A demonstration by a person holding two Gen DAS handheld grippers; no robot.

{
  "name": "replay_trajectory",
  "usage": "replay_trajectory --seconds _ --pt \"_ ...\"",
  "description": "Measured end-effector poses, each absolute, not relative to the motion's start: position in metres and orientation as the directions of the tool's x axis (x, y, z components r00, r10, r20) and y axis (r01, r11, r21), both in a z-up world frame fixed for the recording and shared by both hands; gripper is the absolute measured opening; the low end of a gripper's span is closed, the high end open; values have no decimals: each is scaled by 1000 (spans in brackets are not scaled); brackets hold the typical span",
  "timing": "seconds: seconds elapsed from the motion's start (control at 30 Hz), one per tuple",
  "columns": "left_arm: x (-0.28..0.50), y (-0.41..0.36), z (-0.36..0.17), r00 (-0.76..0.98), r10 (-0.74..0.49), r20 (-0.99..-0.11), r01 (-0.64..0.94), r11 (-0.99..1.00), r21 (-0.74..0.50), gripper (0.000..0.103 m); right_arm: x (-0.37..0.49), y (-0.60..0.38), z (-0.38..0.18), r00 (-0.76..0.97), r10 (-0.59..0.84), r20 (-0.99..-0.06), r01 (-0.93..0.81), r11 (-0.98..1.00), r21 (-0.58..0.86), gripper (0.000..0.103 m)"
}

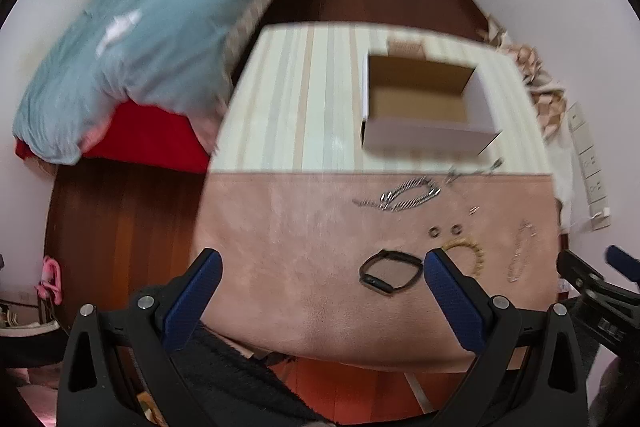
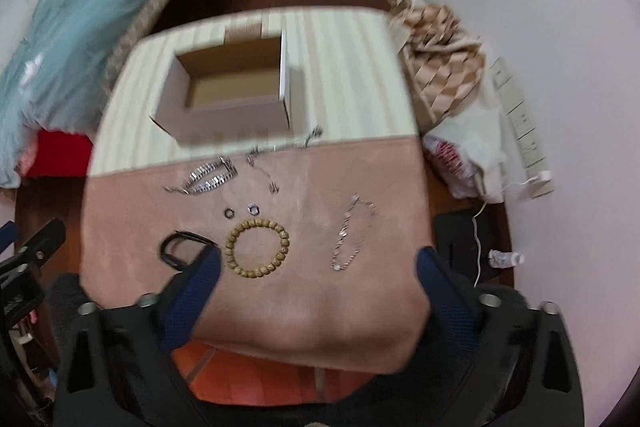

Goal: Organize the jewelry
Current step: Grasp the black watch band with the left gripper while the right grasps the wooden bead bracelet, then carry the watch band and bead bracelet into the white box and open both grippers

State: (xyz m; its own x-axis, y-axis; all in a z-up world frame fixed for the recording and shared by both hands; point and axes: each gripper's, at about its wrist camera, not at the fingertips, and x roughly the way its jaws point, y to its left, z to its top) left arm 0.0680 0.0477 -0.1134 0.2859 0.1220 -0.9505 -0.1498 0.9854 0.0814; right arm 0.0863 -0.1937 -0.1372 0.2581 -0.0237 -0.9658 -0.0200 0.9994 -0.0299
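Note:
Jewelry lies on a pink cloth (image 2: 280, 307) on the table. A wooden bead bracelet (image 2: 257, 247) is in the middle, a black band (image 2: 182, 247) to its left, a thin silver chain bracelet (image 2: 350, 237) to its right. Two small rings (image 2: 241, 211) and a silver watch strap (image 2: 206, 181) lie farther back. An open cardboard box (image 2: 232, 95) stands behind them. My left gripper (image 1: 320, 263) is open above the cloth's near left, with the black band (image 1: 390, 275) by its right finger. My right gripper (image 2: 318, 259) is open over the cloth's near edge.
A blue fluffy blanket (image 1: 140, 47) and a red cover (image 1: 148, 139) lie at the left. Crumpled brown paper (image 2: 436, 39), a white bag (image 2: 468, 155) and a power strip (image 2: 524, 131) sit at the right. The striped table top (image 2: 348, 75) extends behind the cloth.

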Motion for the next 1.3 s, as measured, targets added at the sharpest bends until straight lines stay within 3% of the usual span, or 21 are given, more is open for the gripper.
replay_trajectory --seconds 0.07,0.3,0.5,0.57,0.63,0.67,0.77,1.3 --pt "74 51 -142 233 74 -970 -144 989 41 92 96 -190 -175 202 -15 -979 -12 1000 -18 72" --pt "81 54 -213 96 -47 -994 -209 976 -66 90 108 -185 -247 108 13 -994 31 999 16 70" --pt "86 49 -248 27 -134 -991 -243 960 -136 55 111 -183 -277 77 19 -997 43 999 22 61" --pt "87 45 -254 18 -135 -991 -227 964 -136 38 112 -178 -278 94 4 -996 23 1000 7 58" --pt "88 39 -258 18 -128 -992 -201 971 -129 21 110 -173 -278 106 -4 -994 9 1000 -4 50" --pt "88 38 -259 18 -118 -993 -192 974 -119 16 110 -170 -278 110 -17 -994 -4 1000 -18 39" --pt "86 33 -256 50 -73 -996 -132 988 -79 13 105 -169 -273 71 -5 -997 5 1000 -4 9" --pt "82 38 -253 102 -12 -995 -111 994 -23 13 100 -165 -268 48 -12 -999 -28 1000 -14 10"
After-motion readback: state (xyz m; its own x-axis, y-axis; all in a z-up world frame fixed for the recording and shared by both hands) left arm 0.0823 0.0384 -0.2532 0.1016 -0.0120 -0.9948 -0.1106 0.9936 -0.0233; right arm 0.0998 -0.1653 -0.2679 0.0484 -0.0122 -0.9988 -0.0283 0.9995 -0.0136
